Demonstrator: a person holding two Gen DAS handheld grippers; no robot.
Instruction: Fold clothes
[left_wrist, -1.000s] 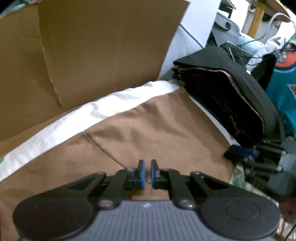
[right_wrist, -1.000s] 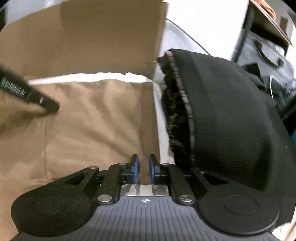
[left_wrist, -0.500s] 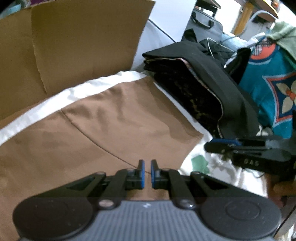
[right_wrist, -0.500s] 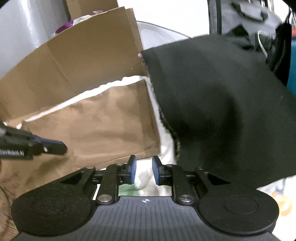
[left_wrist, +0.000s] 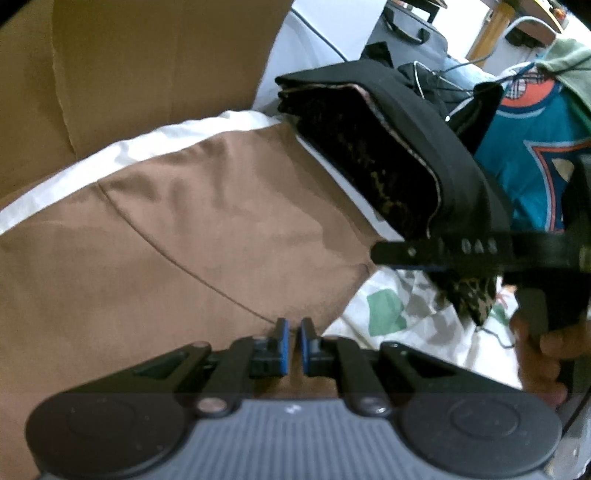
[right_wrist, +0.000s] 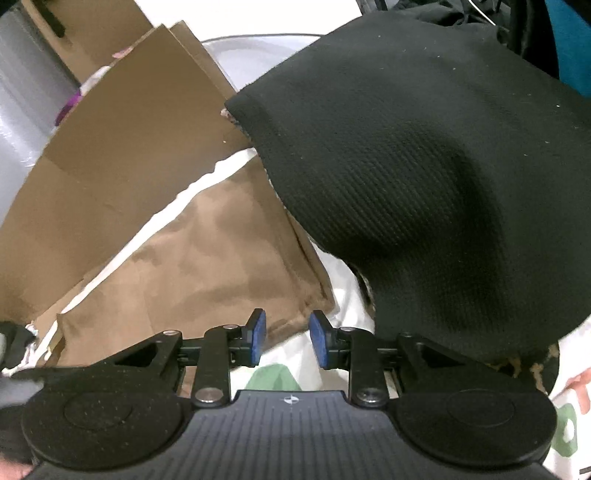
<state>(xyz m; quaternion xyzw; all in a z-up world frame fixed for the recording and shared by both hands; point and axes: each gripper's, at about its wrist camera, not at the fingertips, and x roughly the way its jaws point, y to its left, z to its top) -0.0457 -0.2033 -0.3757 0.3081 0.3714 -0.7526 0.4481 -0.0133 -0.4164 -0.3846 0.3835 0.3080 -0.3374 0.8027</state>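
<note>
A brown garment (left_wrist: 192, 229) lies flat on the bed, with a seam running across it. My left gripper (left_wrist: 291, 347) hovers over its near right part, shut with nothing between the pads. In the right wrist view the brown garment (right_wrist: 207, 266) has its near right corner just beyond my right gripper (right_wrist: 284, 339), whose jaws are opening with nothing between them. From the left wrist view the right gripper (left_wrist: 380, 254) shows side-on, just past the garment's right edge and in front of a folded black pile (left_wrist: 399, 158).
The black pile (right_wrist: 424, 166) rises close on the right. Cardboard (left_wrist: 147, 66) stands behind the brown garment, with a white strip of sheet (left_wrist: 147, 147) between them. A green-patterned bedsheet (left_wrist: 388, 317) shows at the near right. A teal shirt (left_wrist: 524, 162) lies beyond, and a hand (left_wrist: 543, 354) grips the right tool.
The right gripper has rolled, moved toward the brown garment's right corner, and its jaws have spread apart. The left gripper has drifted right over the garment and stayed shut.
</note>
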